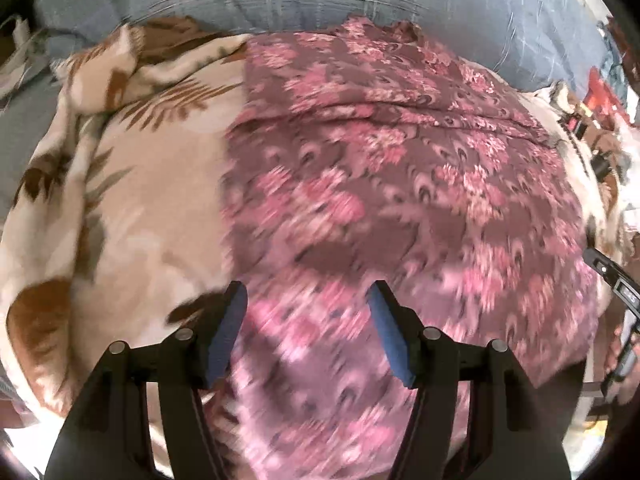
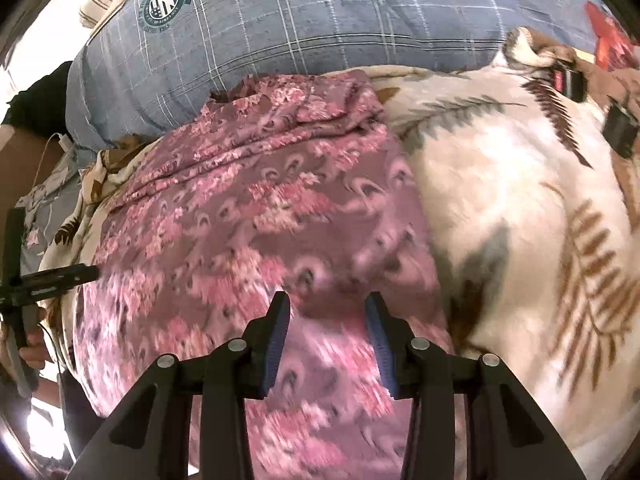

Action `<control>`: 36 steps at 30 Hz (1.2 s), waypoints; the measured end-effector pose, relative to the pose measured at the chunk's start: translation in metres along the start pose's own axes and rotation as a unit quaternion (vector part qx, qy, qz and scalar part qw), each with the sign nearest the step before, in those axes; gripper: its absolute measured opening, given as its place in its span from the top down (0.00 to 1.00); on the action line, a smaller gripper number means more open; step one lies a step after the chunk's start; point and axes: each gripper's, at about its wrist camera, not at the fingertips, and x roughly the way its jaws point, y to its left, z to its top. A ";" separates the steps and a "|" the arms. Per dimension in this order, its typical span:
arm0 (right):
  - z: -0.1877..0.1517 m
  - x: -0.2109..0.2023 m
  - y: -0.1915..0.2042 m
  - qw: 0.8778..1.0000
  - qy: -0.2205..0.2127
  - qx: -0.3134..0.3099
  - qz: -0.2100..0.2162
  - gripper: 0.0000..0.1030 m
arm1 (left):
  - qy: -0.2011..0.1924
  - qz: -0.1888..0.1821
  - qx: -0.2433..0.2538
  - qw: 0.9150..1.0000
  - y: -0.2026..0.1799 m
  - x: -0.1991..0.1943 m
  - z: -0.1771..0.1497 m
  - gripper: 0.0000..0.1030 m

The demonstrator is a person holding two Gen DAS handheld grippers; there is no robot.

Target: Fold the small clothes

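Note:
A maroon garment with pink flowers [image 1: 380, 184] lies spread flat on a cream blanket with brown leaves [image 1: 152, 184]. Folds bunch along its far edge. My left gripper [image 1: 308, 304] hovers over the garment's near left part, open, with nothing between its blue pads. In the right wrist view the same garment [image 2: 248, 216] fills the middle and left. My right gripper [image 2: 328, 312] stands open above its near right part, close to the garment's right edge, pads empty. Each gripper shows at the edge of the other's view: the right one [image 1: 612, 276] and the left one [image 2: 48, 276].
A blue plaid pillow [image 2: 300, 28] lies behind the garment. The cream blanket [image 2: 520, 220] stretches away to the right. Black clip-like objects [image 2: 620, 132] and a red item [image 2: 608, 36] lie at the far right. A hand [image 2: 32, 348] holds the left gripper.

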 end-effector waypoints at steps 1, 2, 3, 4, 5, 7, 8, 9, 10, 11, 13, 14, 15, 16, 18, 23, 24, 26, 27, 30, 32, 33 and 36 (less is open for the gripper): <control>-0.003 -0.004 -0.003 1.000 -0.001 0.001 -0.003 0.60 | 0.002 -0.003 -0.004 1.000 0.008 -0.004 -0.006 0.39; -0.007 -0.008 -0.007 1.000 -0.003 0.002 -0.006 0.59 | 0.005 -0.003 -0.008 1.000 0.016 -0.007 -0.012 0.39; -0.011 -0.013 -0.012 1.000 -0.004 0.005 -0.011 0.59 | 0.009 -0.003 -0.011 1.000 0.022 -0.008 -0.017 0.39; -0.014 -0.015 -0.017 1.000 -0.004 0.008 -0.013 0.59 | 0.012 -0.002 -0.014 1.000 0.027 -0.009 -0.024 0.39; -0.017 -0.019 -0.022 1.000 -0.006 0.014 -0.014 0.59 | 0.015 0.000 -0.017 1.000 0.031 -0.010 -0.029 0.39; -0.021 -0.025 -0.031 0.999 -0.009 0.027 -0.017 0.59 | 0.025 -0.002 -0.026 0.999 0.038 -0.008 -0.041 0.39; -0.023 -0.027 -0.035 0.999 -0.009 0.034 -0.019 0.59 | 0.032 -0.009 -0.032 0.999 0.041 -0.007 -0.048 0.39; -0.026 -0.030 -0.040 0.999 -0.009 0.042 -0.020 0.59 | 0.041 -0.023 -0.037 0.998 0.042 -0.006 -0.057 0.39; -0.029 -0.032 -0.045 0.999 -0.008 0.048 -0.020 0.58 | 0.050 -0.036 -0.040 0.997 0.043 -0.004 -0.064 0.39; -0.032 -0.034 -0.048 0.999 -0.006 0.050 -0.020 0.58 | 0.057 -0.046 -0.041 0.996 0.043 -0.004 -0.071 0.39; -0.039 -0.035 -0.054 0.999 0.006 0.049 -0.020 0.56 | 0.073 -0.069 -0.040 0.994 0.040 0.000 -0.087 0.39; -0.044 -0.035 -0.056 0.999 0.013 0.047 -0.019 0.56 | 0.076 -0.074 -0.035 0.994 0.037 0.000 -0.096 0.36; -0.050 -0.035 -0.058 0.999 0.024 0.043 -0.013 0.56 | 0.067 -0.071 -0.023 0.995 0.034 -0.002 -0.102 0.32; -0.054 -0.035 -0.060 0.999 0.032 0.041 -0.005 0.56 | 0.060 -0.068 -0.008 0.996 0.029 -0.005 -0.107 0.31; -0.064 -0.035 -0.061 0.998 0.049 0.033 0.014 0.55 | 0.064 -0.073 0.006 0.995 0.023 -0.006 -0.114 0.29; -0.087 -0.026 -0.050 0.993 0.103 -0.015 0.053 0.53 | 0.082 -0.066 0.045 0.993 0.006 -0.001 -0.120 0.24; -0.090 -0.025 -0.048 0.992 0.111 -0.024 0.060 0.53 | 0.085 -0.056 0.059 0.993 0.001 0.001 -0.121 0.24; -0.094 -0.023 -0.044 0.989 0.122 -0.040 0.068 0.52 | 0.091 -0.042 0.080 0.992 -0.007 0.005 -0.123 0.24; -0.095 -0.022 -0.042 0.988 0.125 -0.050 0.070 0.51 | 0.093 -0.036 0.086 0.991 -0.010 0.006 -0.123 0.23; -0.096 -0.021 -0.038 0.986 0.131 -0.064 0.075 0.53 | 0.096 -0.026 0.094 0.991 -0.017 0.008 -0.121 0.29; -0.096 -0.020 -0.036 0.984 0.137 -0.076 0.080 0.63 | 0.094 -0.012 0.099 0.991 -0.019 0.006 -0.121 0.49; -0.096 -0.020 -0.035 0.984 0.139 -0.083 0.080 0.76 | 0.096 -0.011 0.096 0.991 -0.018 0.005 -0.120 0.67; -0.096 -0.021 -0.030 0.981 0.135 -0.101 0.090 0.83 | 0.130 -0.064 0.046 0.988 -0.007 0.000 -0.123 0.96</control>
